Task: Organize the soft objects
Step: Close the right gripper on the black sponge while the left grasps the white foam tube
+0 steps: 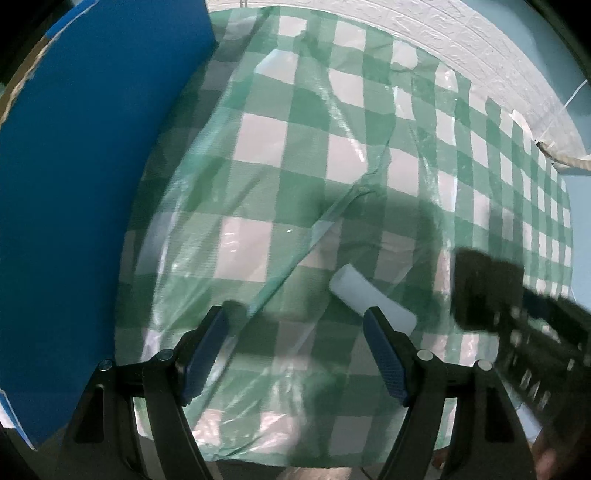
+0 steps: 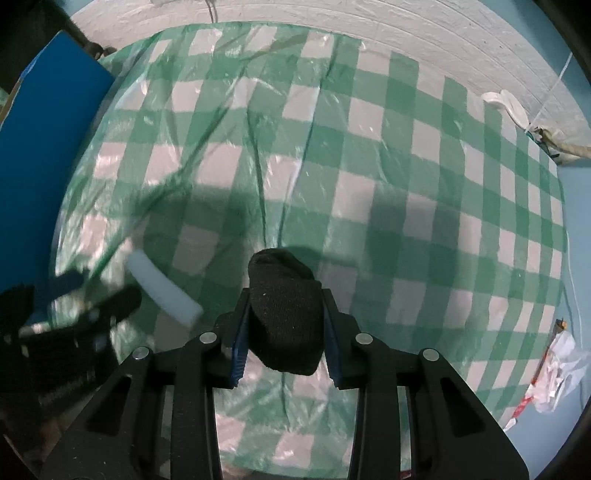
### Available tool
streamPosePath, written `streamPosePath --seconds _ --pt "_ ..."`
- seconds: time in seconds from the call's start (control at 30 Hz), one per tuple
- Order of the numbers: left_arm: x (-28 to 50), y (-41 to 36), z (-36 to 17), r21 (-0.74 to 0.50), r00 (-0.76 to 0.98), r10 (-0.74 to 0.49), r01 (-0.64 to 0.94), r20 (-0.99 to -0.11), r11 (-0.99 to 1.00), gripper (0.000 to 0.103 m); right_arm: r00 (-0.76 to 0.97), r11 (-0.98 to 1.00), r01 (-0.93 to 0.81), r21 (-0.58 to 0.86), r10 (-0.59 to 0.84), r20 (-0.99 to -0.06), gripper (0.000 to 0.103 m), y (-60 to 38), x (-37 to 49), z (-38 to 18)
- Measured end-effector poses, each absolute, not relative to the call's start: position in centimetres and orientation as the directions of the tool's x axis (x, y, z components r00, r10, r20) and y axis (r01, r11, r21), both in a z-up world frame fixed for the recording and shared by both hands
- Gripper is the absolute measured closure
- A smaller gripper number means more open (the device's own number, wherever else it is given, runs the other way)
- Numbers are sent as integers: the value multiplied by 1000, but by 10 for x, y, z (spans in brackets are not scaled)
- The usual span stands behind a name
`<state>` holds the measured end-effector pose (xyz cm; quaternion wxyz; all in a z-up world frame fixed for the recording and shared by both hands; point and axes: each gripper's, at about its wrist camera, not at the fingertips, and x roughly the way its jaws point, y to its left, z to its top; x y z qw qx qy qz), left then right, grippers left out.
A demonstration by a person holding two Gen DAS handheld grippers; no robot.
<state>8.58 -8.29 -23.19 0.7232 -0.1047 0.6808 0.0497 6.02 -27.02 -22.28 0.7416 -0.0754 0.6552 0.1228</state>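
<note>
A black sock (image 2: 284,314) is clamped between the blue pads of my right gripper (image 2: 286,302), held above the green checked tablecloth (image 2: 369,166). A white foam block (image 1: 373,297) lies on the cloth just ahead of my left gripper's right finger; it also shows in the right wrist view (image 2: 162,288). My left gripper (image 1: 295,317) is open and empty, low over the cloth. The right gripper with the sock appears blurred at the right in the left wrist view (image 1: 487,291). The left gripper appears blurred at the lower left in the right wrist view (image 2: 92,299).
A blue box (image 1: 85,184) stands along the table's left side, also in the right wrist view (image 2: 40,158). A white wall (image 2: 332,26) runs behind the table. Crumpled wrappers (image 2: 554,365) lie at the right edge. A white cord and strap (image 2: 509,103) lie at the far right corner.
</note>
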Motion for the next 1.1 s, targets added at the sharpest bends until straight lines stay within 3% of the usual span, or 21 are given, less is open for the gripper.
streamPosePath --seconds 0.37,0.53,0.73,0.9,1.1 --pt "108 -122 -246 -104 70 -89 -246 -994 964 26 110 964 -257 62 93 -990 68 -300 40 -228" --pt "115 -144 -250 -55 77 -40 -202 -996 978 26 113 966 -242 85 115 -987 66 -308 37 -230" --pt "101 -180 -253 10 87 23 -142 -996 990 48 111 967 -234 98 127 -986 64 -308 40 -228" --pt "86 -193 -250 -64 87 -55 -107 -995 992 75 111 967 -237 94 123 -986 64 -320 43 -226" --pt "55 -188 -239 -114 99 -107 -65 -989 991 88 114 968 -236 89 119 -986 63 -306 42 -229"
